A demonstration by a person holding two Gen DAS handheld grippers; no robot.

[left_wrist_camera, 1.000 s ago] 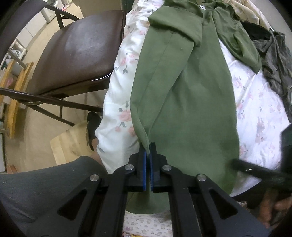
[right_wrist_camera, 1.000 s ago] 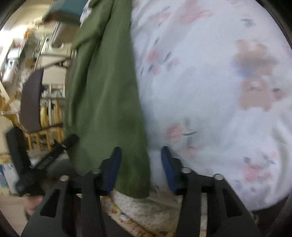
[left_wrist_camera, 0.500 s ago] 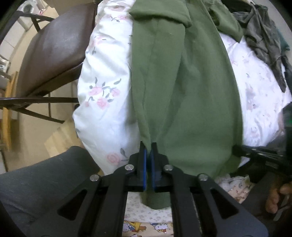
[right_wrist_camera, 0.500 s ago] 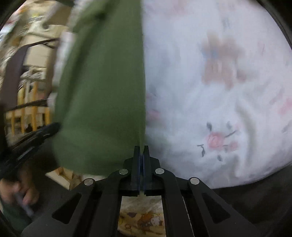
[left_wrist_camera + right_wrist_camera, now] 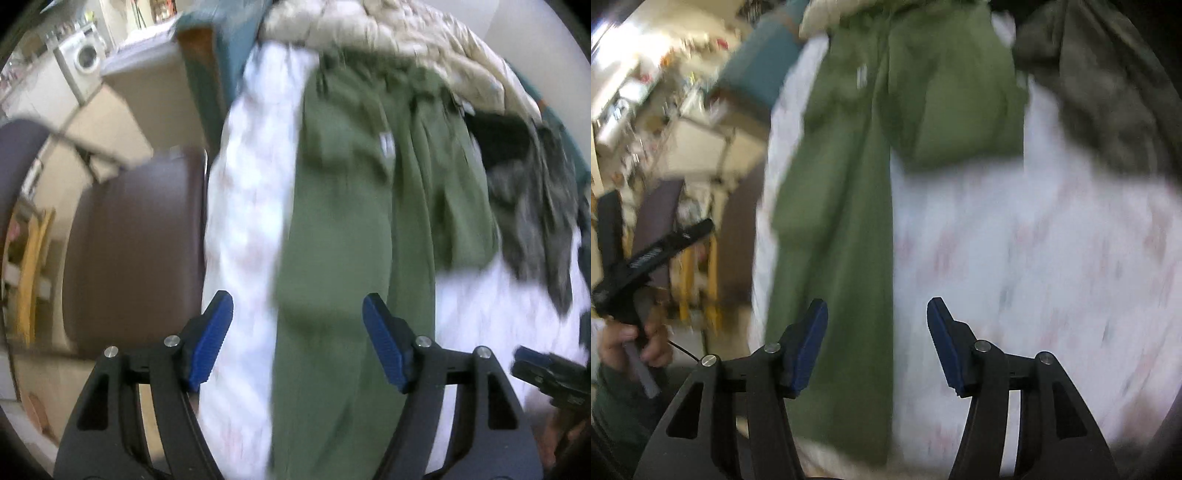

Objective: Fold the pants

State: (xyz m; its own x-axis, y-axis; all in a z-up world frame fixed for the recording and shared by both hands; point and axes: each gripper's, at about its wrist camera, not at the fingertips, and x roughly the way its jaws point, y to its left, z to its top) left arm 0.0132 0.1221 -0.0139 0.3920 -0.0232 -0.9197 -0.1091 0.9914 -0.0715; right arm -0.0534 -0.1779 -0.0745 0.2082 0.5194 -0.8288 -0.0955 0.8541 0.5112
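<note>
Green pants lie lengthwise on the floral sheet ahead of both grippers, left & right, jaws apart, empty (frames blurred); brown chair at left.

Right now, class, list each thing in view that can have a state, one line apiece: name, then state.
Left gripper: open, holding nothing.
Right gripper: open, holding nothing.
Olive-green cotton pants: lying lengthwise on the bed, legs together, hem released.
White floral bedsheet: spread under the pants.
Dark grey crumpled garment: heaped, unfolded.
Brown padded chair: unoccupied beside the bed.
</note>
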